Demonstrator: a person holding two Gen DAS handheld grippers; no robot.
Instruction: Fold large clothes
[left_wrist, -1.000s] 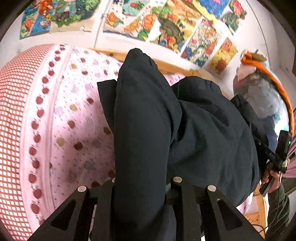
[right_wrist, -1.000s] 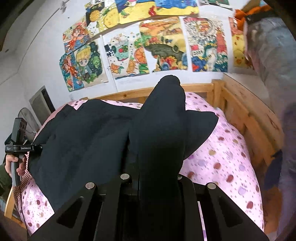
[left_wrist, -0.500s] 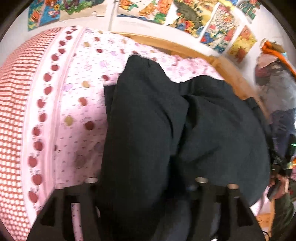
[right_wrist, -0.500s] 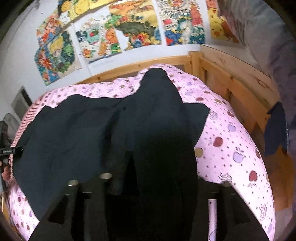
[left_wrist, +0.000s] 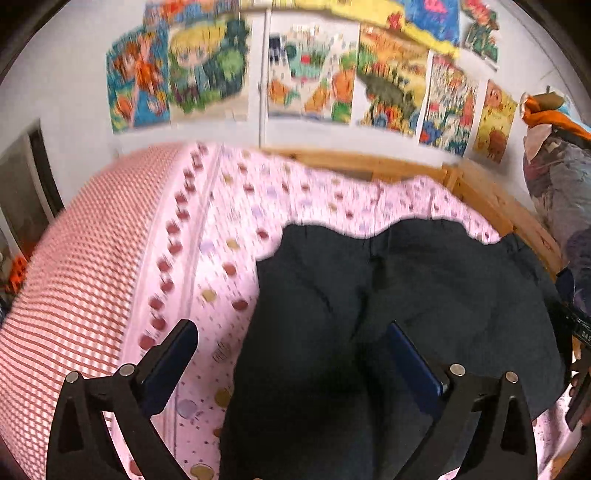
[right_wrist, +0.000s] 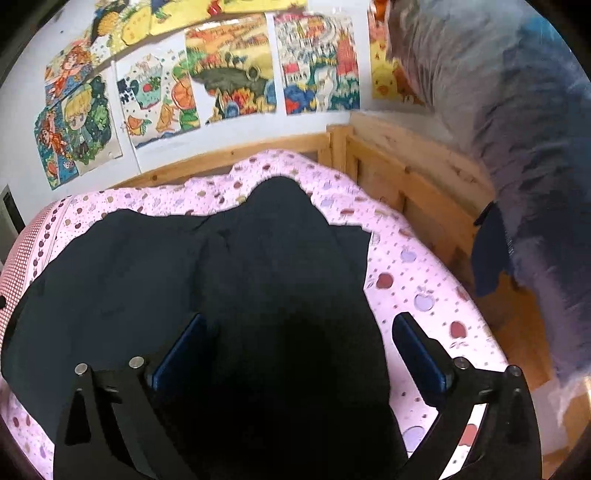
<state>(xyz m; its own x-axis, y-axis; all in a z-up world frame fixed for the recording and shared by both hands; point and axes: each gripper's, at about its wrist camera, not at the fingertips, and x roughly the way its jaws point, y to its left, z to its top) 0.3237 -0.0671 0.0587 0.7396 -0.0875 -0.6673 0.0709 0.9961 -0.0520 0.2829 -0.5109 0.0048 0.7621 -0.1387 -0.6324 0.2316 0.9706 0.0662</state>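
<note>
1. the dark garment (left_wrist: 388, 314) is lying in the middle of the frame on the pink bed cover (left_wrist: 229, 229), with one part already laid over. it is looking partly folded; more folds are still waiting.
2. the left gripper (left_wrist: 291, 354) and right gripper (right_wrist: 299, 343) are opening wide, letting go; cloth is lying between the jaws, not pinched.

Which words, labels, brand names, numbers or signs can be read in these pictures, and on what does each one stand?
No text can be read for certain.
Wall drawings: pictures only; any lettering is too blurred to read.
Black part at the right edge of the left wrist view: small white print, cut off and too blurred to read.
Dark garment and pink bedsheet: no words visible.
</note>
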